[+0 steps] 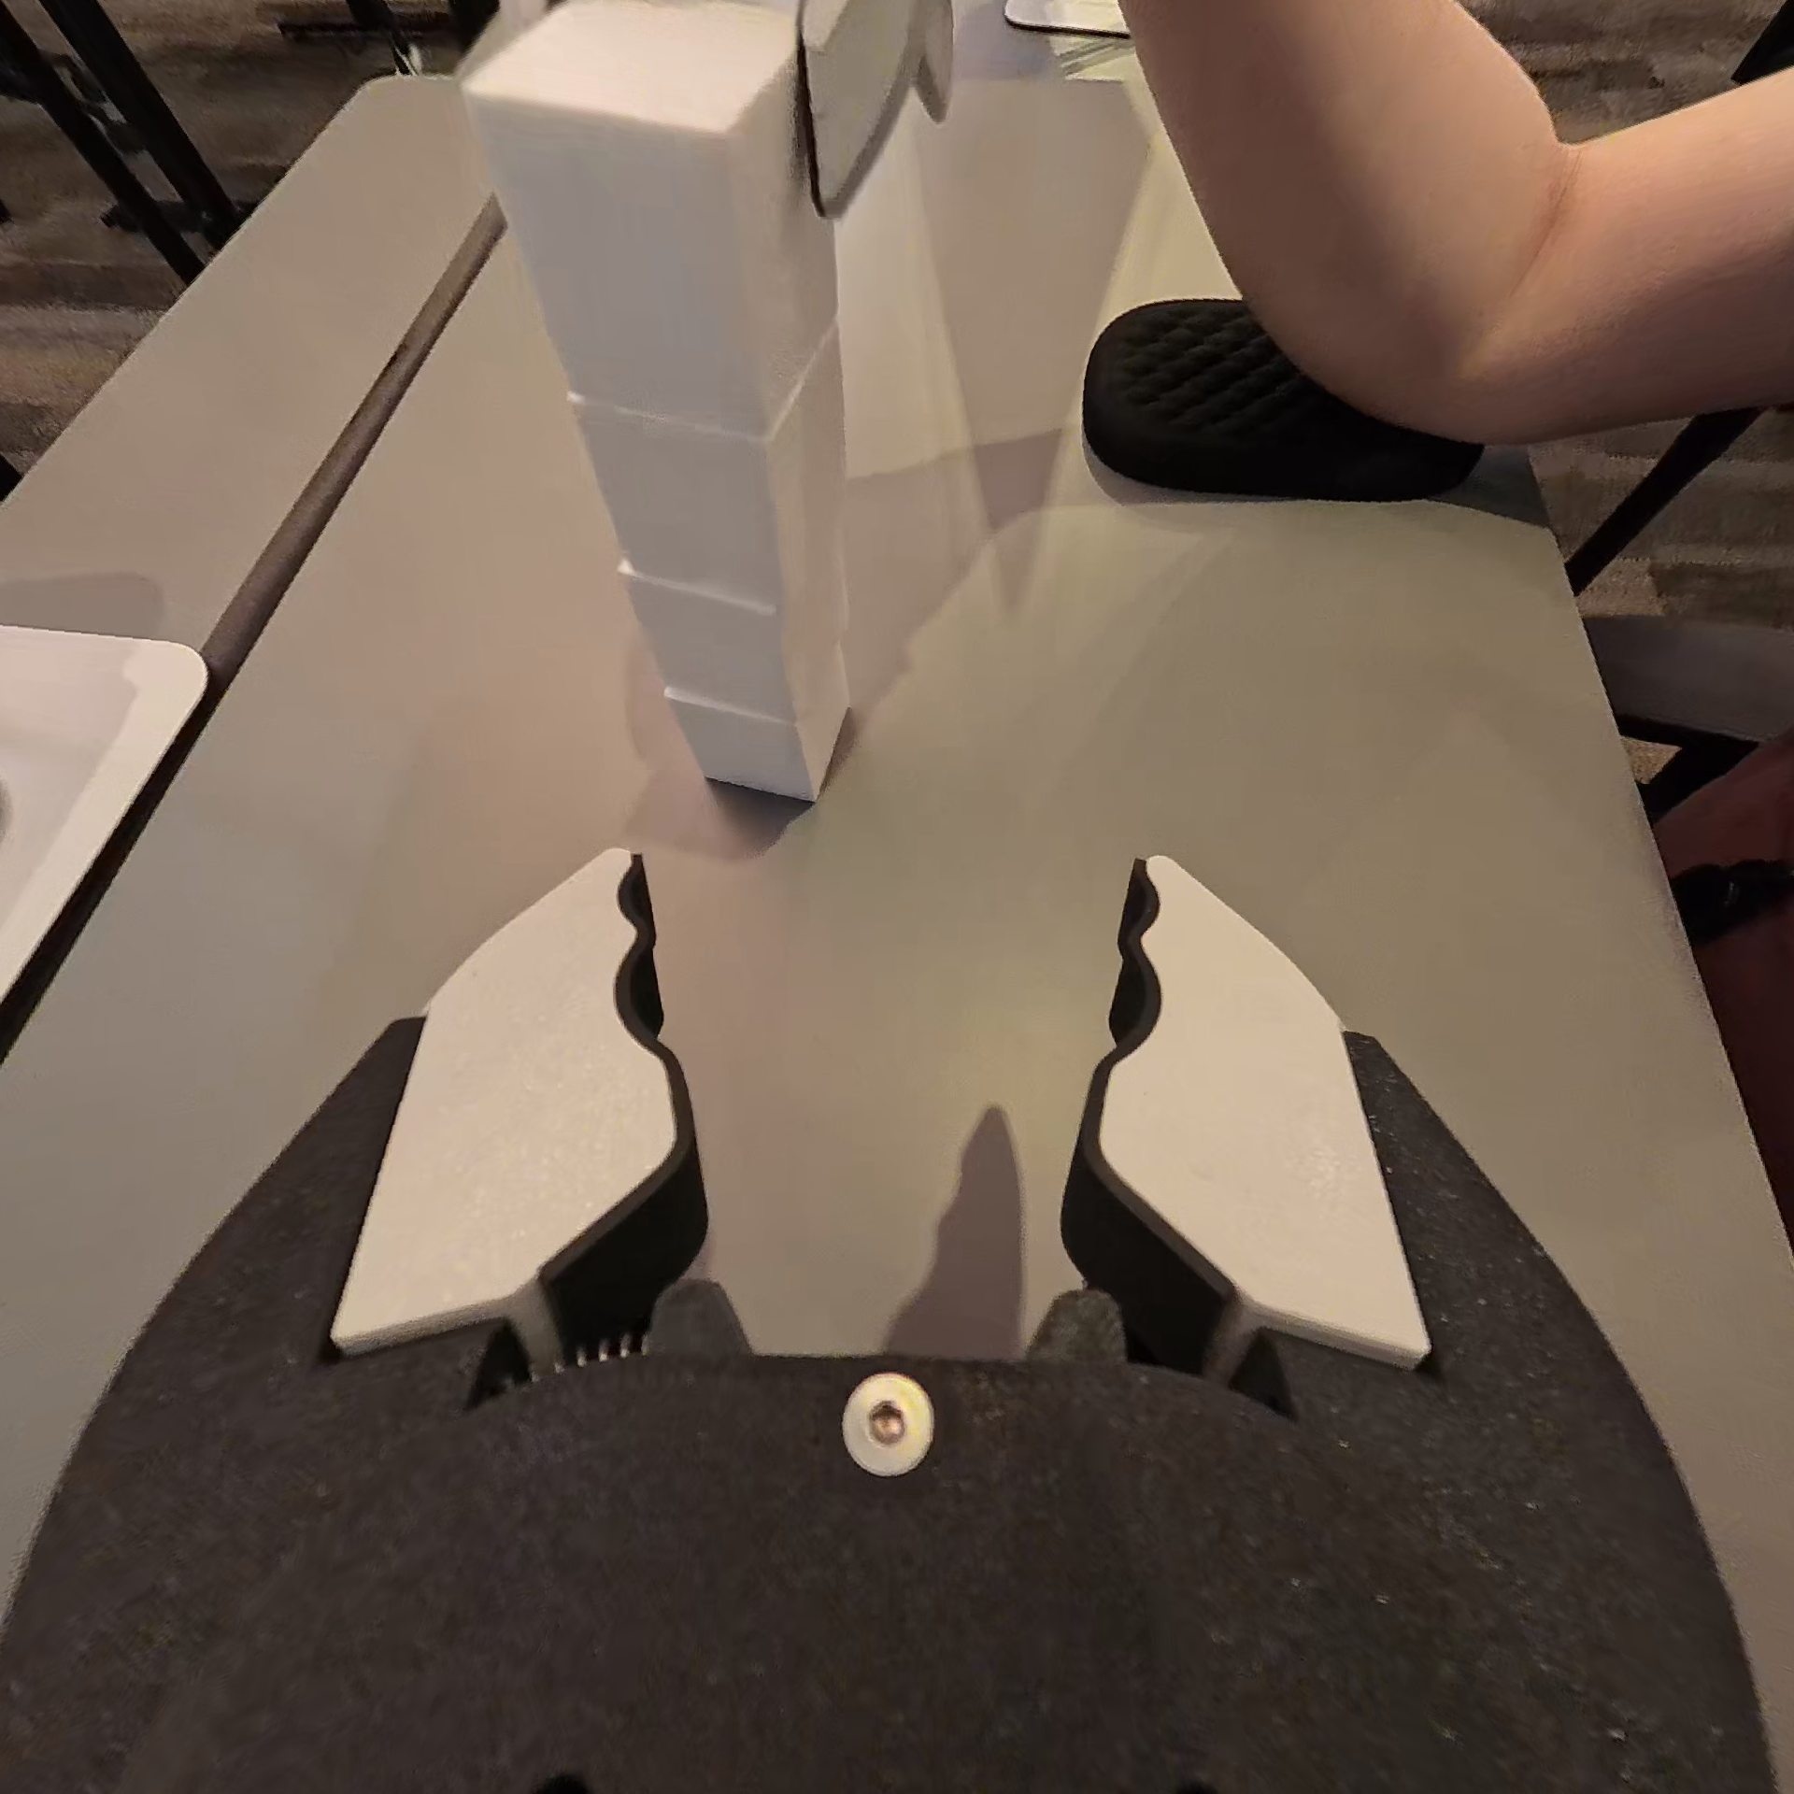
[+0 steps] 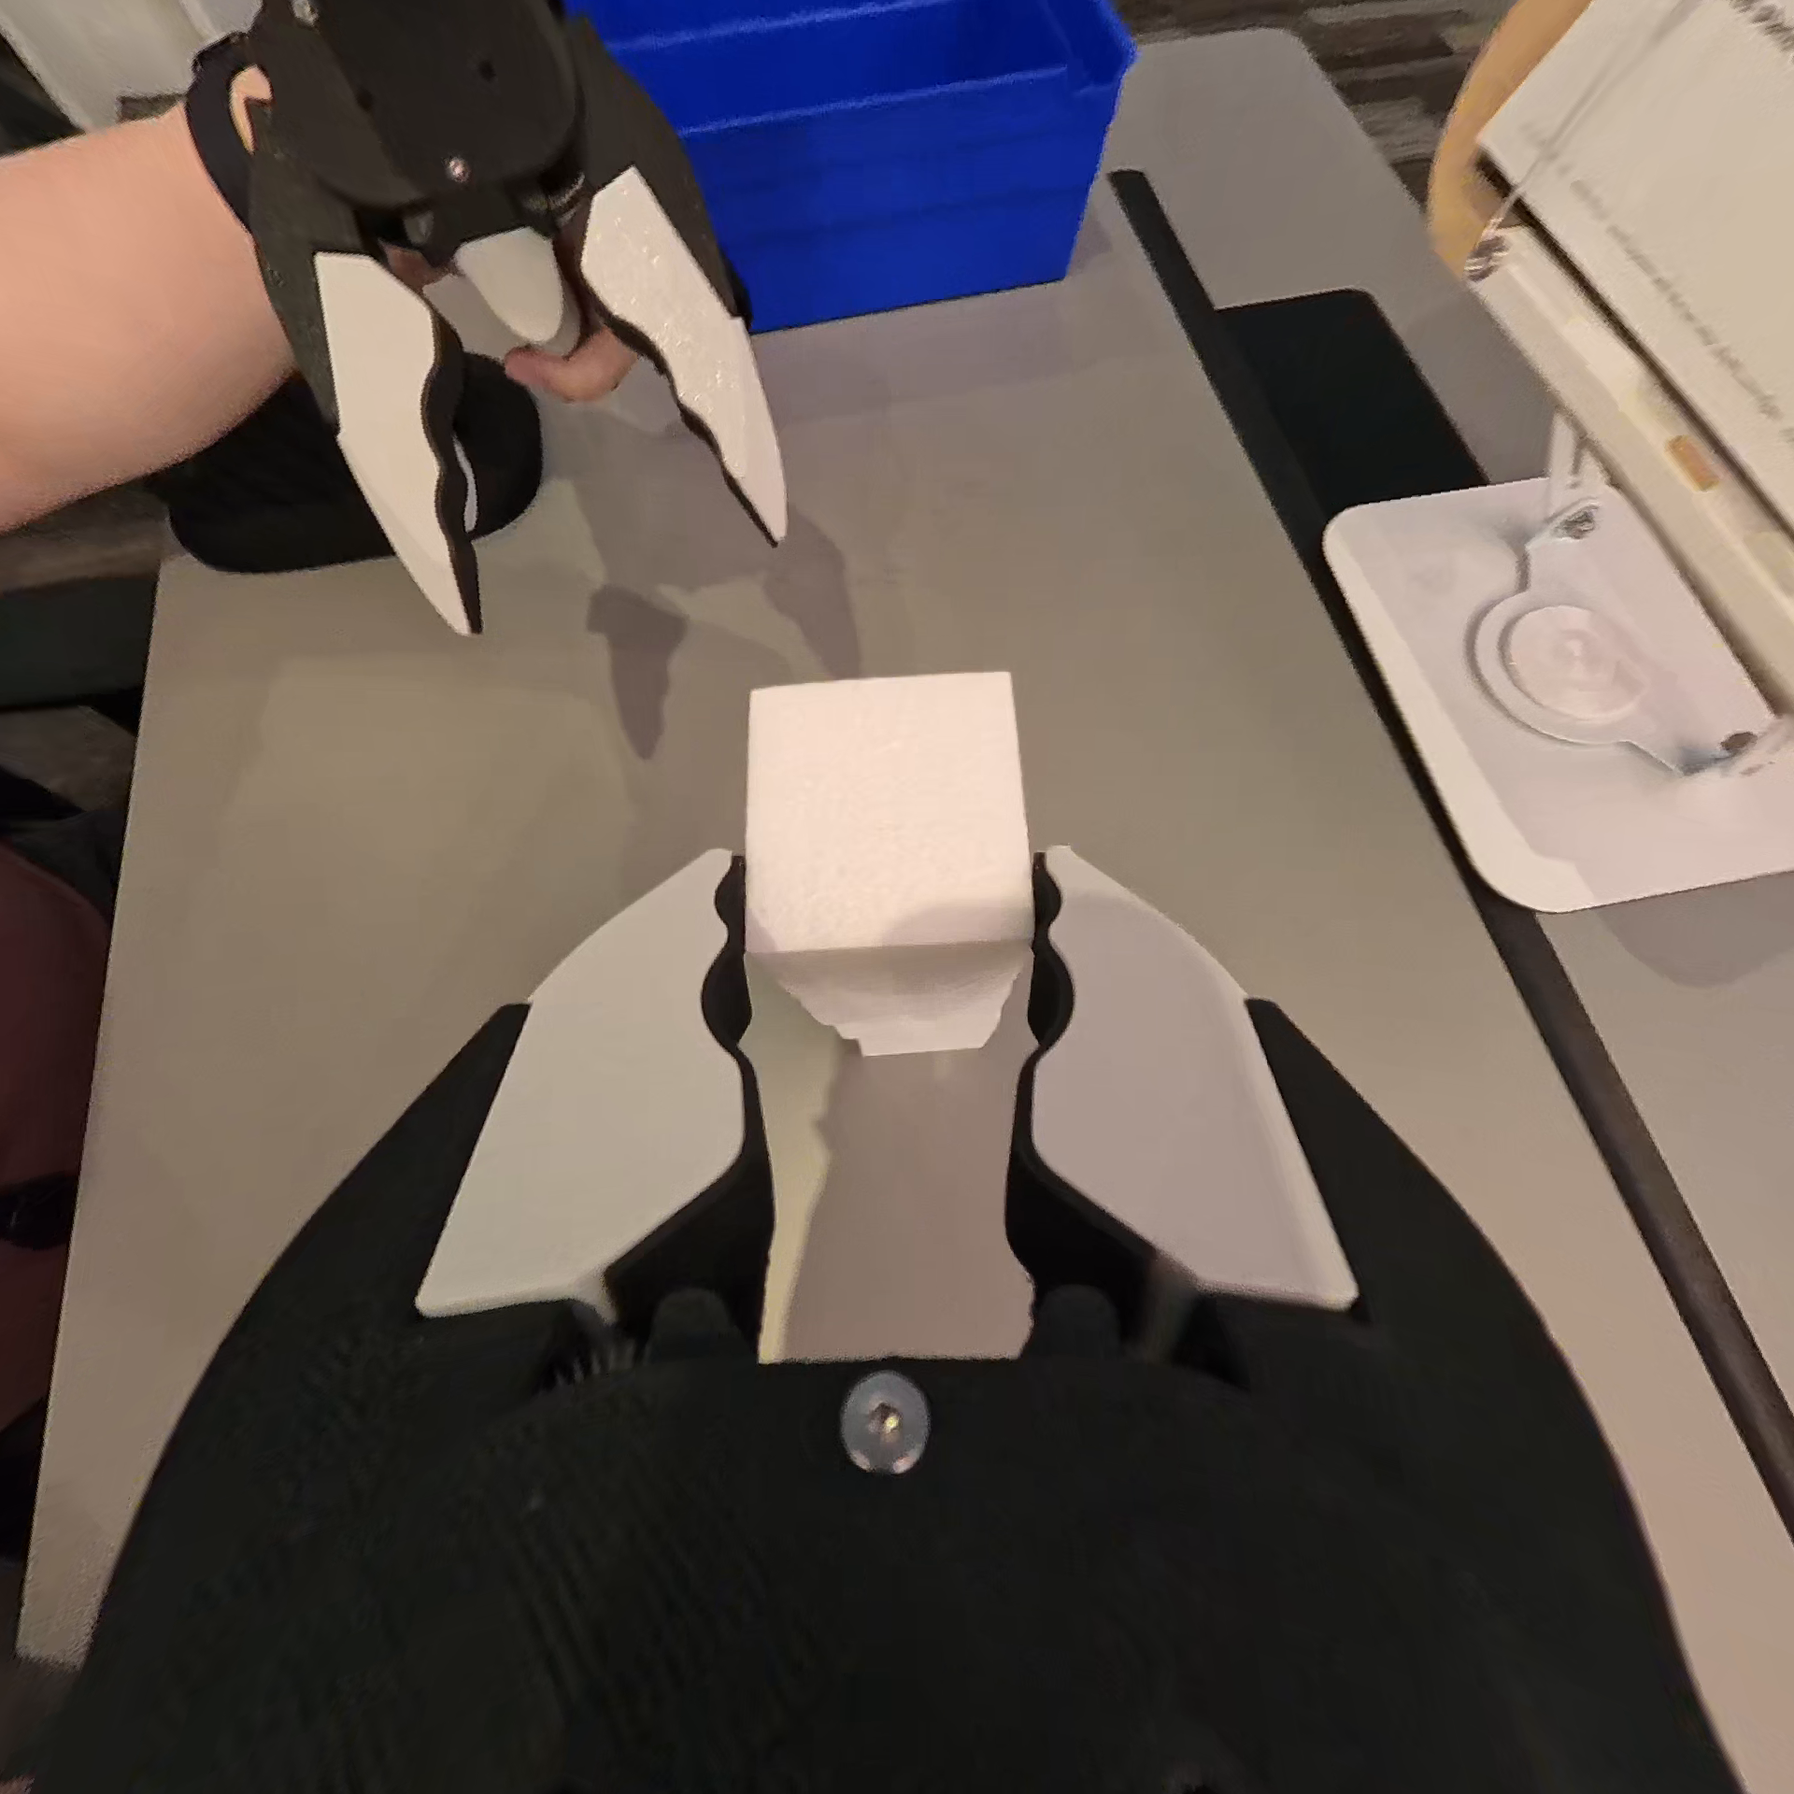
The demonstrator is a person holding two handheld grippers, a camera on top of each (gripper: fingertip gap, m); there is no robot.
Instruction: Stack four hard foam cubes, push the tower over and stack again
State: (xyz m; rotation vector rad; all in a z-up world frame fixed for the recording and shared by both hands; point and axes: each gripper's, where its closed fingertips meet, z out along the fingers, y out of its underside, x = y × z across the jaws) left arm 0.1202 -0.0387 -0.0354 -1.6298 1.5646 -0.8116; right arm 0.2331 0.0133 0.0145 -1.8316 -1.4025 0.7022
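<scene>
Fingers of the right claw (image 2: 885,879) flank the top cube (image 2: 879,806) of the four-cube tower (image 1: 699,466) on the grey tabletop (image 2: 388,874), gripping it. Farther off, the left claw (image 1: 891,874) hangs released, empty, before a blue bin (image 2: 874,146).

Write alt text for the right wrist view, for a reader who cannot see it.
The right gripper straddles the top white foam cube of a tower seen from above on a grey table. The left gripper hangs open beyond the tower, empty, with a blue bin behind it and a white tray at right.
</scene>
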